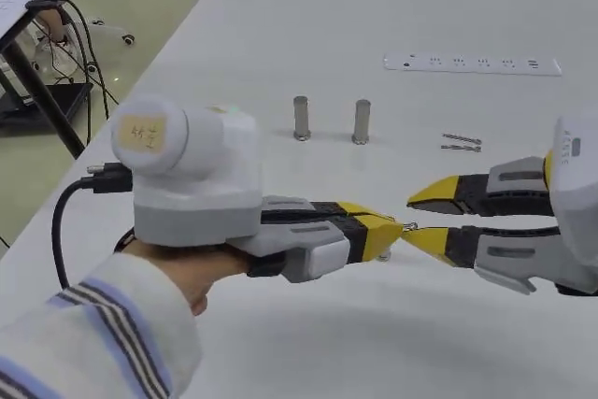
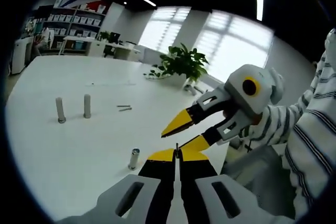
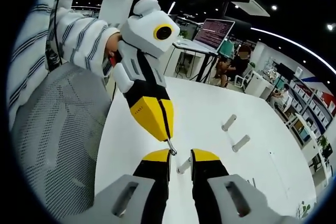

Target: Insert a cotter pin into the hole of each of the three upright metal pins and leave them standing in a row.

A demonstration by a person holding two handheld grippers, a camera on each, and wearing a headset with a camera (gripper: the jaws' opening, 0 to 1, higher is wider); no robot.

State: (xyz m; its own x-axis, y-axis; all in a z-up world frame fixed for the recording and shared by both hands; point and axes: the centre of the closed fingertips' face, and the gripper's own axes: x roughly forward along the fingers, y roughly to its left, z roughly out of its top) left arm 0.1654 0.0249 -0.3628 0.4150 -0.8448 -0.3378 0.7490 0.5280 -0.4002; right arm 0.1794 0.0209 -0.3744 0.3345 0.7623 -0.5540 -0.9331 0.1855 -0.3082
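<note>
- Left gripper [image 1: 388,231]: claw pressed together, pinching a cotter pin [image 1: 408,226] at its tips. A short end of the pin pokes out to the right, held in the air above the near part of the table [image 1: 280,7].
- Right gripper [image 1: 411,217]: claw spread, with one tip above and one below the pin's free end. It is close to the pin, but I cannot tell if it touches it.
- The right gripper view shows the held pin's looped end hanging just off the left claw, in front of the open right jaws.
- Two upright metal pins [image 1: 301,117] stand side by side at the far middle of the table. The third metal pin [image 2: 134,158] stands alone nearer, almost under the two claws. It looks upright.
- Two loose cotter pins [image 1: 462,142] lie to the right of the far pair, and a power strip [image 1: 472,64] lies beyond them. With one pin held and two lying loose, I judge none has been inserted yet.
- Risk: the cotter pin is thin and gripped only at the very tips. If the right claw closes off-centre or pushes sideways, the pin could twist or flick out and drop to the table.
- Risk: if the left claw lets go before the right has a firm pinch, the pin falls.
- Risk: the third metal pin sits right below the work. A lowered claw or a dropped pin could tip it over, and it would then roll.
- Risk: the hole is too small to make out, so a skewed pin may miss it and shove the metal pin over.
</note>
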